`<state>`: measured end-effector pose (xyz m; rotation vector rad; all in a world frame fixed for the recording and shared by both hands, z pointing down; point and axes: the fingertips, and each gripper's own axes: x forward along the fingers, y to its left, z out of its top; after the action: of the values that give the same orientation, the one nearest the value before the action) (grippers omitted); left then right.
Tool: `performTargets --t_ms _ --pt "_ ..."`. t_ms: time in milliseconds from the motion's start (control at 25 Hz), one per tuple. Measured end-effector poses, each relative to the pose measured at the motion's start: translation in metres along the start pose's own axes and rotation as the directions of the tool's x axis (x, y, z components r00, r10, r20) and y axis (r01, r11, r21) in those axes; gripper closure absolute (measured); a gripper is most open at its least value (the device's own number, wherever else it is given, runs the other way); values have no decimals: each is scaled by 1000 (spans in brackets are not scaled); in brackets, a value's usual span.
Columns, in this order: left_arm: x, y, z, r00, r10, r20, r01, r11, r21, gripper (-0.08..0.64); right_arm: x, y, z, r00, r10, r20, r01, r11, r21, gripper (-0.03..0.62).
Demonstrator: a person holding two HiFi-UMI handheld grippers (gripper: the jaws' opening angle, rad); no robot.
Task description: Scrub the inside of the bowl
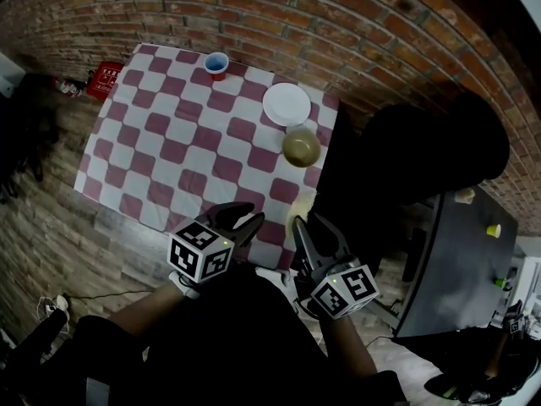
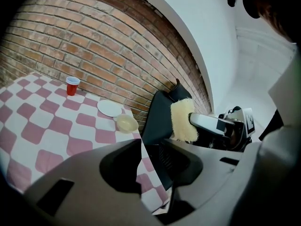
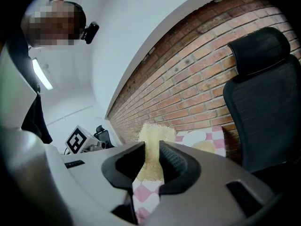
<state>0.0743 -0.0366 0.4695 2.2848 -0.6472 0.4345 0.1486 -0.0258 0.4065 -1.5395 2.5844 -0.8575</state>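
Bowl [image 1: 301, 148] sits empty and upright at the right edge of the counter [image 1: 169, 142], on the red-and-white checked cloth. It is just on the near side of a white plate [image 1: 286, 104], with a red cup [image 1: 216, 63] well away by the far brick wall. A black chair [image 1: 423, 150] stands close on the right, against that edge.

From where I stand both claws hang at the near edge of the counter, well apart from the bowl, so no scrubbing has begun. The right claw [image 3: 151, 161] is closed on a yellow scrub sponge [image 3: 151, 147], pinching its lower part. Most of the pad stands proud beyond the tips, which looks like the sensible hold for wiping a curved inside wall. The left claw [image 2: 150, 159] is parted with nothing between its jaws. My guess is that it is kept free to steady the bowl's rim, since a light bowl on cloth would likely slide or tip under rubbing. Both claws point toward the far right, where the bowl lies.
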Motion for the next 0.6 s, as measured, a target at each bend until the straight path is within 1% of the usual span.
performTargets --t_ms 600 --pt "8 11 -9 1000 27 -11 -27 999 -46 436 -4 -12 -1 1000 -25 -6 25 1000 2 489"
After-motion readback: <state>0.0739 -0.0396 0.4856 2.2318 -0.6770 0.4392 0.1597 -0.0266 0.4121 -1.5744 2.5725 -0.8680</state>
